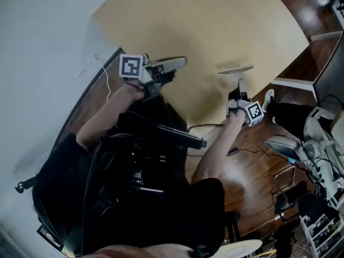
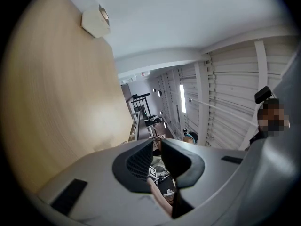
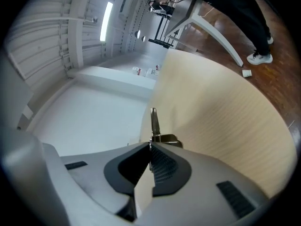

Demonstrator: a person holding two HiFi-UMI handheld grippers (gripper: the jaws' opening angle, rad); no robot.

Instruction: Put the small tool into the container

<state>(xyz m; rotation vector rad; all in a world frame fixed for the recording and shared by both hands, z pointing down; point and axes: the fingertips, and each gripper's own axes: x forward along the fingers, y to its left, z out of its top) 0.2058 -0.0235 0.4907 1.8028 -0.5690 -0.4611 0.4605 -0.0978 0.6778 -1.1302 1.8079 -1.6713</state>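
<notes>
"Small tool [image 3: 153, 121]: report location and grip."

"Held. The right gripper [image 3: 150, 147] has its jaws closed on the foot of it. The thin metal blade projects past the jaw tips toward 12 o'clock (a darker metal block sits at its base, at 1 o'clock of the tips)."

"Surroundings of the held item?"

"The beige tabletop [image 3: 225, 126] fills the sector from 2 to 5 o'clock in the right gripper view. A white wall [image 3: 94, 117] occupies 9 to 11 o'clock. The blade stands along the line where the two meet. Contact with the tabletop cannot be determined."

"State of the left gripper [image 2: 157, 145]?"

"Jaws slightly apart, narrowest at the tips. Nothing lies between the pads; only the room behind shows through the gap. The tabletop is at 9 o'clock in its view."

"Head view check."

"The left gripper is at 11 o'clock of frame centre and the right gripper at 2 o'clock. They are well apart, both by the tabletop's edge nearest the person. The tool is too small to make out there."
</notes>
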